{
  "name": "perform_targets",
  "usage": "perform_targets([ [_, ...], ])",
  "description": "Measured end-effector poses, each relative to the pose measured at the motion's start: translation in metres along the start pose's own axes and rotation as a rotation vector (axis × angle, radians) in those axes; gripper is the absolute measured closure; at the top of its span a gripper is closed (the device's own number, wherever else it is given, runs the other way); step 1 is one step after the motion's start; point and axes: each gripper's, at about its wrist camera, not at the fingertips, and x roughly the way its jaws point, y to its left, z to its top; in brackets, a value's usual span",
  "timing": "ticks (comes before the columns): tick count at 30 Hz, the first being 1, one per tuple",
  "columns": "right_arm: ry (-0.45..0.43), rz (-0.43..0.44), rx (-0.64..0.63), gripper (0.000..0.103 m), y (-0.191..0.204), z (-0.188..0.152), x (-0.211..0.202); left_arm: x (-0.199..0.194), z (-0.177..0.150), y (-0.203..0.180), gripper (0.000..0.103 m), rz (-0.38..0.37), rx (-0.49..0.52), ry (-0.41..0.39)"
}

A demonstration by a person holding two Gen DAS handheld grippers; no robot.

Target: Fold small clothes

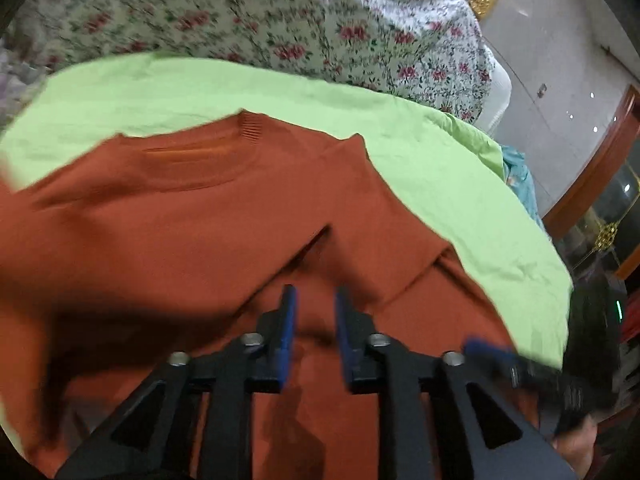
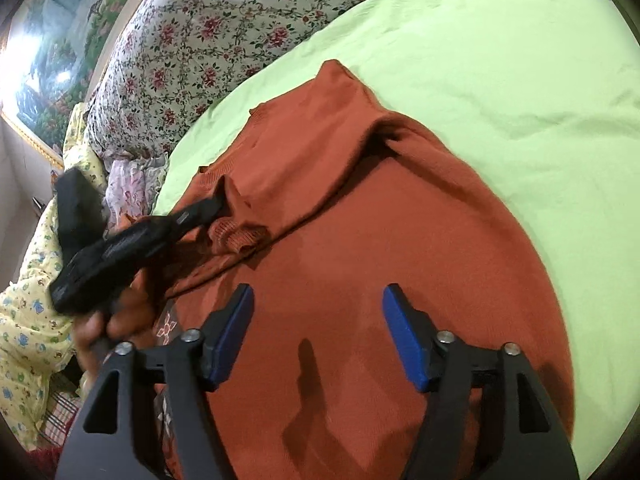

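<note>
sweater (image 2: 360, 280): rust-orange, laid flat on the green sheet (image 2: 520, 80), one sleeve folded across | left gripper (image 1: 314, 316): a small gap between fingers, nothing held | right gripper (image 2: 318, 328): wide open, nothing held, above sweater

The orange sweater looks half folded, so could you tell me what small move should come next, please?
Probably open the left gripper and draw it back: one sleeve cuff already lies across the orange sweater, and the right gripper hangs open above it.
</note>
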Motion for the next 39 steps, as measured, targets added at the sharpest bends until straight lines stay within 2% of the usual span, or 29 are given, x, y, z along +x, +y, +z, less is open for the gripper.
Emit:
perform_targets([
  [1, -0.002, 0.002, -0.008, 0.031, 0.004, 0.004, 0.004, -0.016, -0.010, 0.006, 0.068, 0.011, -0.009, -0.015],
  [3, 0.003, 0.008, -0.030, 0.031, 0.012, 0.012, 0.012, -0.045, -0.026, 0.020, 0.063, 0.045, -0.027, -0.044],
  [5, -0.001, 0.016, -0.067, 0.031, 0.024, 0.020, 0.022, -0.070, -0.046, 0.038, 0.058, 0.124, -0.041, -0.074],
  [7, -0.008, 0.011, -0.111, 0.031, 0.036, 0.030, 0.033, -0.092, -0.068, 0.062, 0.057, 0.271, -0.064, -0.100],
  [9, -0.002, 0.006, -0.141, 0.031, 0.045, 0.037, 0.046, -0.104, -0.082, 0.088, 0.057, 0.375, -0.117, -0.103],
  [12, 0.021, -0.014, -0.173, 0.031, 0.056, 0.044, 0.071, -0.109, -0.095, 0.126, 0.057, 0.457, -0.189, -0.075],
  [15, 0.072, -0.052, -0.201, 0.032, 0.064, 0.045, 0.099, -0.100, -0.097, 0.141, 0.057, 0.482, -0.194, -0.052],
  [16, 0.080, -0.066, -0.210, 0.037, 0.066, 0.044, 0.107, -0.095, -0.095, 0.142, 0.057, 0.486, -0.188, -0.045],
  [17, 0.078, -0.062, -0.218, 0.058, 0.069, 0.043, 0.110, -0.091, -0.094, 0.144, 0.057, 0.493, -0.183, -0.041],
  [18, 0.090, -0.036, -0.218, 0.087, 0.072, 0.044, 0.113, -0.086, -0.092, 0.146, 0.057, 0.510, -0.183, -0.037],
  [19, 0.105, -0.017, -0.210, 0.096, 0.074, 0.047, 0.114, -0.082, -0.090, 0.148, 0.057, 0.526, -0.181, -0.030],
  [21, 0.098, 0.015, -0.199, 0.098, 0.076, 0.061, 0.107, -0.077, -0.082, 0.150, 0.060, 0.570, -0.183, -0.031],
  [23, 0.049, 0.061, -0.180, 0.098, 0.074, 0.088, 0.082, -0.078, -0.076, 0.150, 0.061, 0.597, -0.188, -0.052],
  [27, -0.098, -0.001, -0.130, 0.098, 0.049, 0.143, 0.023, -0.075, -0.078, 0.153, 0.061, 0.566, -0.212, -0.048],
  [31, -0.006, -0.111, -0.131, 0.098, 0.022, 0.166, 0.030, -0.073, -0.076, 0.150, 0.061, 0.597, -0.213, -0.059],
  [35, 0.079, -0.204, -0.197, 0.098, 0.020, 0.161, 0.059, -0.081, -0.078, 0.157, 0.060, 0.561, -0.273, -0.073],
  [38, 0.106, -0.284, -0.219, 0.098, 0.012, 0.157, 0.078, -0.076, -0.082, 0.157, 0.059, 0.568, -0.241, -0.039],
  [39, 0.121, -0.296, -0.215, 0.098, 0.008, 0.154, 0.084, -0.077, -0.083, 0.158, 0.059, 0.550, -0.240, -0.031],
])
